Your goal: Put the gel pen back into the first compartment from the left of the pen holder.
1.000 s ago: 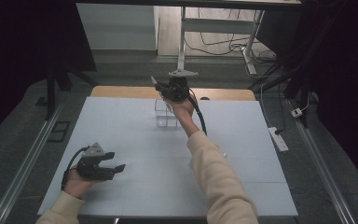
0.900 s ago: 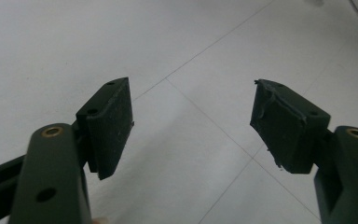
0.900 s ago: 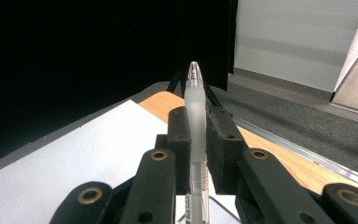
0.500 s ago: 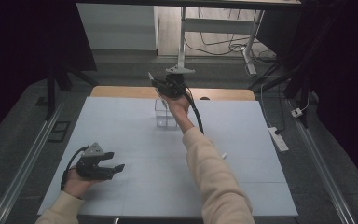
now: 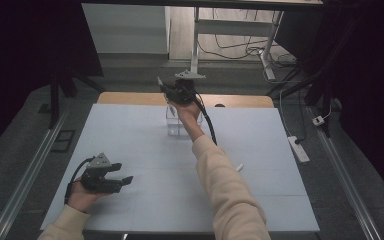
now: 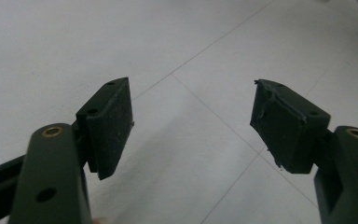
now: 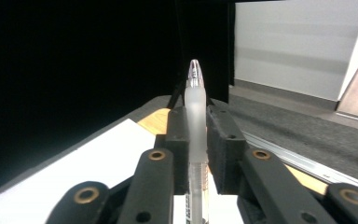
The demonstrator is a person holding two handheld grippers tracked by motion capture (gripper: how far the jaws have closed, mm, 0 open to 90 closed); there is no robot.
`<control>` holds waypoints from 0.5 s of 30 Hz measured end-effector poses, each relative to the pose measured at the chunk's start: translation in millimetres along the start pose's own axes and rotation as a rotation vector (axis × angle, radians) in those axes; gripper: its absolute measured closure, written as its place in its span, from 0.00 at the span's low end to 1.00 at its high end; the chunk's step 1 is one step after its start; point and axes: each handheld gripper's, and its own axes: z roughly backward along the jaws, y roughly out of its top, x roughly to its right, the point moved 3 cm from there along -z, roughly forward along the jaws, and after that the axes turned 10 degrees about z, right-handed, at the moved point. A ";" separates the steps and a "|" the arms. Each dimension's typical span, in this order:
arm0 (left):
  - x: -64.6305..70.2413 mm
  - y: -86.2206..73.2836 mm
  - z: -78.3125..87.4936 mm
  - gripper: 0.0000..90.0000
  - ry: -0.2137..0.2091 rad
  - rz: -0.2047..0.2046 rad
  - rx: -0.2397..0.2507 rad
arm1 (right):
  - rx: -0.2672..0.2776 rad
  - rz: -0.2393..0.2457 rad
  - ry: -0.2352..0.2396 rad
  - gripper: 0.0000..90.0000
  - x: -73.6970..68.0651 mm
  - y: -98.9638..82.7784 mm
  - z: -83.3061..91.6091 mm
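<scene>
White table [image 5: 130,135], dark room behind. Pen [image 7: 195,121] stands between the right gripper's [image 7: 196,140] jaws, which have just been easing apart, tip ahead of them; clear holder [image 5: 172,122] just below. Best let it drop straight, loosening slowly. Right arm stretched far forward. Left gripper [image 6: 191,126] spread, empty, low over table.

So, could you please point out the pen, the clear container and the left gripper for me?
pen [image 7: 195,100]: right gripper view, frosted grip section.
clear container [image 5: 174,126]: high view, front wall.
left gripper [image 6: 193,128]: left gripper view, midway between its open jaws.
</scene>
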 end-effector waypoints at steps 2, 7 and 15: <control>-0.4 0.0 0.0 0.33 -0.001 -0.001 0.001 | -0.021 0.015 -0.026 0.67 0.2 -1.1 0.7; -0.3 0.1 0.3 0.33 0.002 -0.001 0.002 | -0.043 0.013 -0.016 0.64 1.1 -0.2 7.0; 0.0 0.7 0.5 0.33 0.004 -0.003 0.004 | -0.062 0.029 0.020 0.62 -2.6 -0.1 17.8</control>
